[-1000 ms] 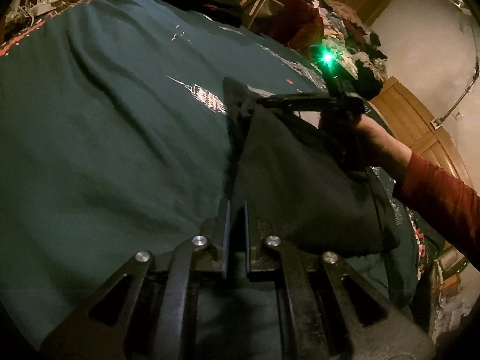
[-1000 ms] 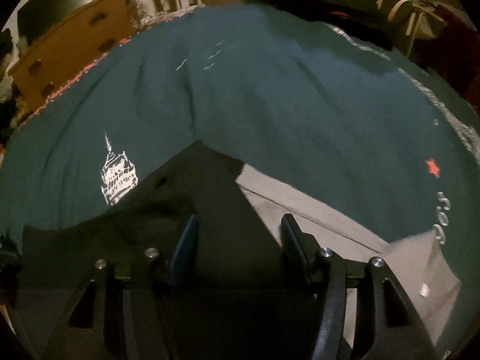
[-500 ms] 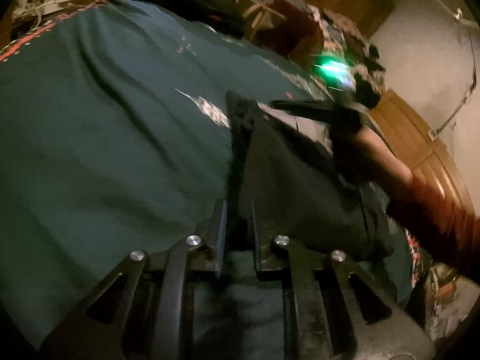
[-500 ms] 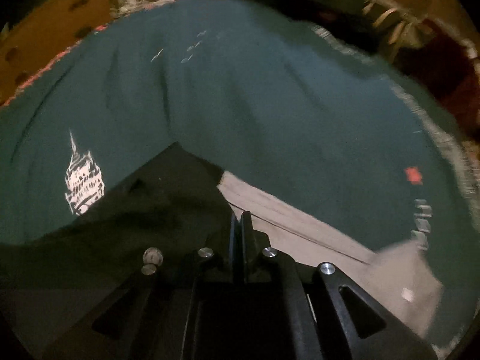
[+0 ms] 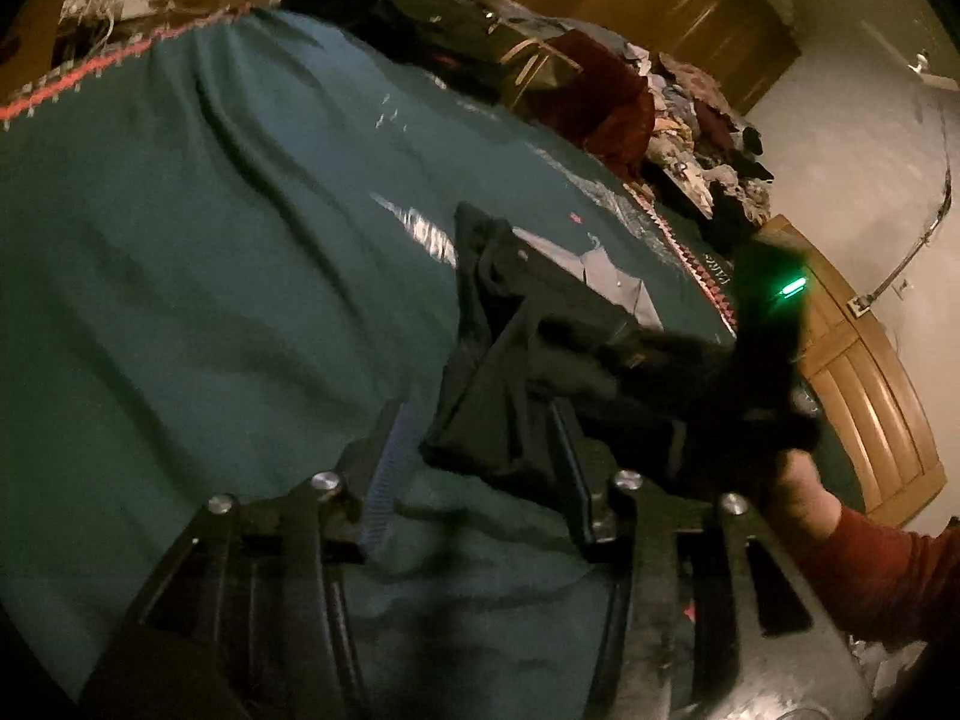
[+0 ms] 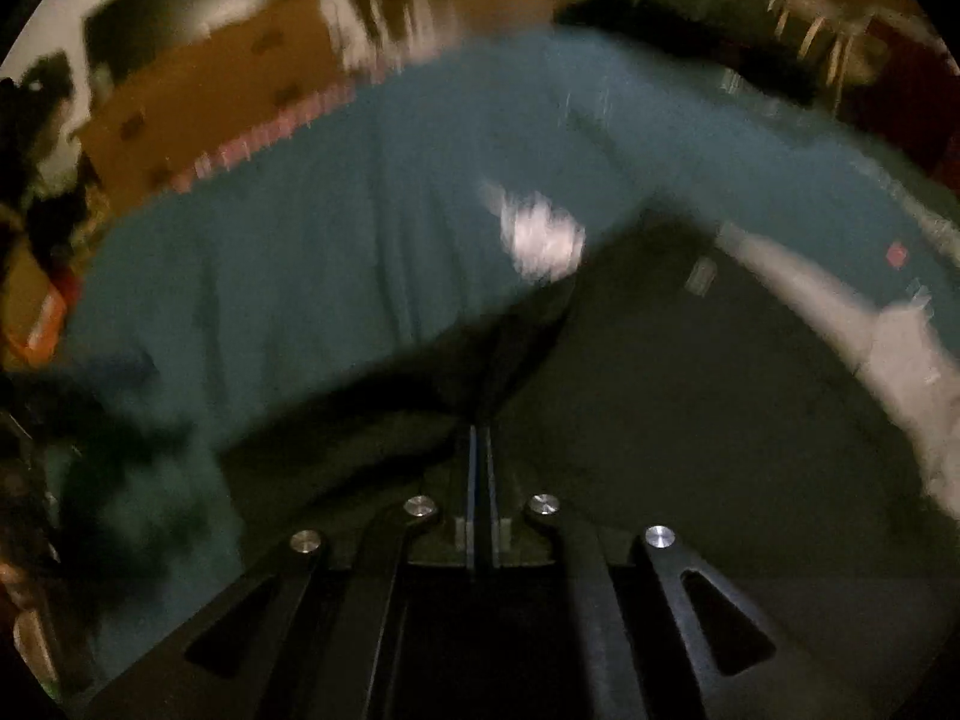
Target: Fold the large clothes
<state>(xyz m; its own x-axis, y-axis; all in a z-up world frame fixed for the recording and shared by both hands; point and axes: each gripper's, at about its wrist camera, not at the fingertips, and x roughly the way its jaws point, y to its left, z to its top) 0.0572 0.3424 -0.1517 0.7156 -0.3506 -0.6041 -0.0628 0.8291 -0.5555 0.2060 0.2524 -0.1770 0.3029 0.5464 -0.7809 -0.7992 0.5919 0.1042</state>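
Observation:
A dark garment (image 5: 528, 324) with a grey inner layer (image 5: 606, 276) lies on a teal blanket (image 5: 210, 276). My left gripper (image 5: 480, 450) is open, its fingers (image 5: 384, 462) on either side of a bunched corner of the garment. My right gripper (image 6: 480, 450) is shut on the dark garment (image 6: 690, 396) and holds an edge up; the right wrist view is blurred. In the left wrist view the right gripper (image 5: 576, 336) with its green light comes in from the right over the garment.
A pile of dark clothes (image 5: 420, 18) and a dark red cloth (image 5: 606, 96) lie at the bed's far edge. Mixed laundry (image 5: 702, 120) is heaped beyond. Wooden cabinets (image 5: 864, 396) stand to the right, and a wooden dresser (image 6: 198, 108) to the left.
My left gripper has opened and let go of the garment corner. My right gripper shut on the garment half a second ago and has swung left with it.

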